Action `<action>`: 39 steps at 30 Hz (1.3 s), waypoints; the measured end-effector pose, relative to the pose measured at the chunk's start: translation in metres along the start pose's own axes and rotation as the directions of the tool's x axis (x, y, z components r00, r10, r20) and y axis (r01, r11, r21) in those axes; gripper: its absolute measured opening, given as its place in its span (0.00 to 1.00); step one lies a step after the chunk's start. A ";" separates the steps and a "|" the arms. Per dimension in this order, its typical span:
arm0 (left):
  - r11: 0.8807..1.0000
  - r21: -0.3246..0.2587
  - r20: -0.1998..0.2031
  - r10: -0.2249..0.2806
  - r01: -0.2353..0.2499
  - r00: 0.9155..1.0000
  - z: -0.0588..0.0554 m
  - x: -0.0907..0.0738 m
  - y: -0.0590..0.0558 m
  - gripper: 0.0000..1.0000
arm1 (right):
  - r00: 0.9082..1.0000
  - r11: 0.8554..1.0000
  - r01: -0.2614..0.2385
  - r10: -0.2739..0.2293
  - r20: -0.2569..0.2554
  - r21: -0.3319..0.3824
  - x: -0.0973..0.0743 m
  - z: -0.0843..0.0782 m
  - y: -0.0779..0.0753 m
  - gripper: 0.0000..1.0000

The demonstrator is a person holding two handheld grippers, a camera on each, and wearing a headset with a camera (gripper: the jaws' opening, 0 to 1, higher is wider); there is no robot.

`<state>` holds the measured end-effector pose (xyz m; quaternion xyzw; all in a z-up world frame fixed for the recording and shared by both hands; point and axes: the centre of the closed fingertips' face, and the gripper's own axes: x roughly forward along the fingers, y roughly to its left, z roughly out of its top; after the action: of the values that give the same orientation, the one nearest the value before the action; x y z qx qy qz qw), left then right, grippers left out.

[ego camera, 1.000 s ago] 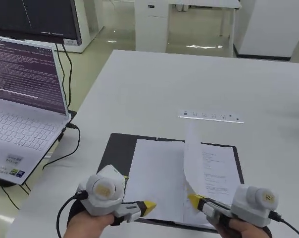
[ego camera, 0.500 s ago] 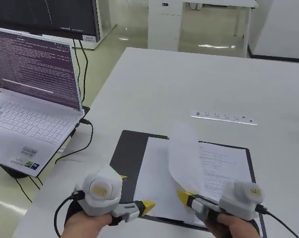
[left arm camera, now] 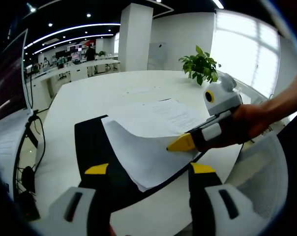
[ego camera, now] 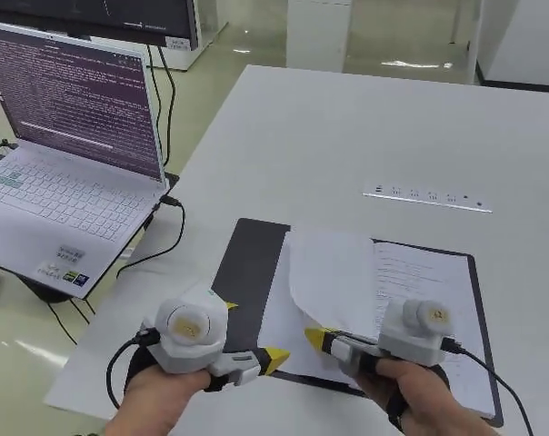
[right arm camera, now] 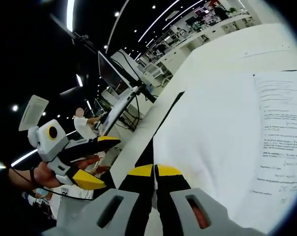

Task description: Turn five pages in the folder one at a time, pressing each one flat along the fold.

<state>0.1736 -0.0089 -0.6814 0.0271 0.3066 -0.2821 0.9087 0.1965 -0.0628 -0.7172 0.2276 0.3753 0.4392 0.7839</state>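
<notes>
A black folder (ego camera: 253,262) lies open on the white table, with printed pages (ego camera: 429,291) on its right side. One white page (ego camera: 334,277) is lifted and curls over toward the left. My right gripper (ego camera: 316,339) is shut on that page's lower edge; in the right gripper view its jaws (right arm camera: 154,170) are pressed together on the sheet (right arm camera: 212,132). My left gripper (ego camera: 271,361) hovers open at the folder's near left corner with nothing between its fingers. In the left gripper view (left arm camera: 149,168) the page (left arm camera: 143,147) and the right gripper (left arm camera: 181,142) lie just ahead.
An open laptop (ego camera: 65,154) stands at the left on a lower surface, and its cable (ego camera: 156,254) runs by the table's left edge. A built-in power strip (ego camera: 429,198) sits behind the folder. White tabletop (ego camera: 347,127) stretches beyond it.
My right gripper has carried the lifted page leftward, so it now arches over the folder's left half. The left gripper has stayed at the near left corner.
</notes>
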 end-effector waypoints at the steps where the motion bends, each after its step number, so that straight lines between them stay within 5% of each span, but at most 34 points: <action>1: 1.000 -0.001 -0.002 0.001 -0.001 1.000 -0.001 0.000 0.000 0.63 | 1.000 1.000 -0.001 0.001 -0.004 0.004 0.003 -0.001 0.000 0.00; 12: 1.000 -0.022 -0.018 0.017 -0.018 1.000 -0.010 -0.006 0.008 0.63 | 0.999 0.997 -0.003 0.005 -0.033 0.072 0.027 -0.009 -0.007 0.00; 25: 0.997 -0.063 -0.032 0.040 -0.042 0.999 -0.021 -0.008 0.016 0.62 | 0.996 0.988 0.055 -0.043 -0.082 0.145 0.052 -0.030 -0.028 0.00; 35: 0.995 -0.081 -0.040 0.050 -0.053 0.998 -0.027 -0.013 0.016 0.62 | 0.994 0.973 0.080 -0.060 -0.094 0.218 0.063 -0.039 -0.040 0.01; 39: 0.995 -0.080 -0.043 0.049 -0.052 0.998 -0.028 -0.013 0.015 0.62 | 0.995 0.956 0.081 -0.062 -0.078 0.281 0.064 -0.040 -0.040 0.01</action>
<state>0.1572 0.0163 -0.6985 0.0036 0.3356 -0.2456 0.9094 0.2067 -0.0273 -0.7939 0.3086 0.4691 0.3598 0.7452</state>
